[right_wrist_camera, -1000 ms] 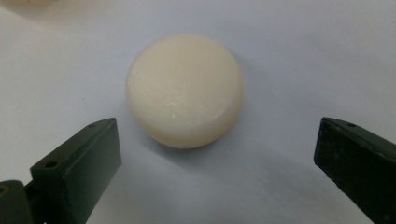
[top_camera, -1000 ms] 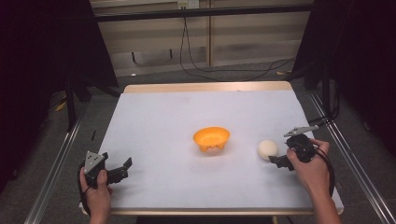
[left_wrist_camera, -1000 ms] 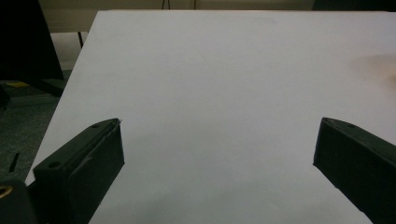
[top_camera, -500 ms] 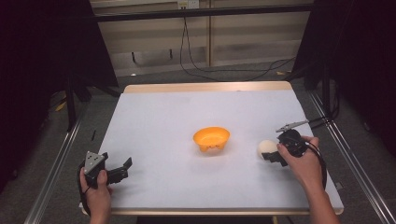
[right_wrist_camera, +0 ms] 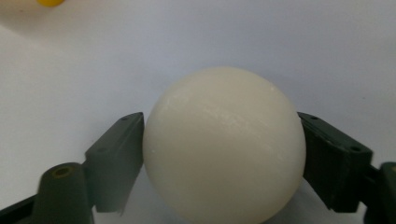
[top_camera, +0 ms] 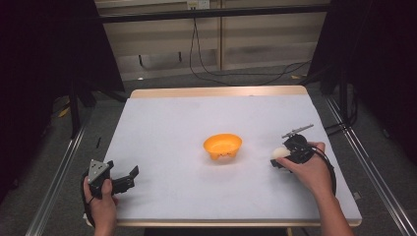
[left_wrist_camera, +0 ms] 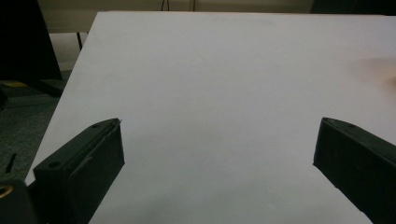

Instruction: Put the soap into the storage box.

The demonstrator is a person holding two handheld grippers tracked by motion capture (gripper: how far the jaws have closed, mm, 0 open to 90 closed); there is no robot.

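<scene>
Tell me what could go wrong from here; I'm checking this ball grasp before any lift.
1. The white ball is smooth and round, and the right gripper has its fingers touching only its two sides, so it might squirt out or roll off across the table.
2. The orange bowl looks light and shallow; a drop from height could bounce the ball out or nudge the bowl.
</scene>
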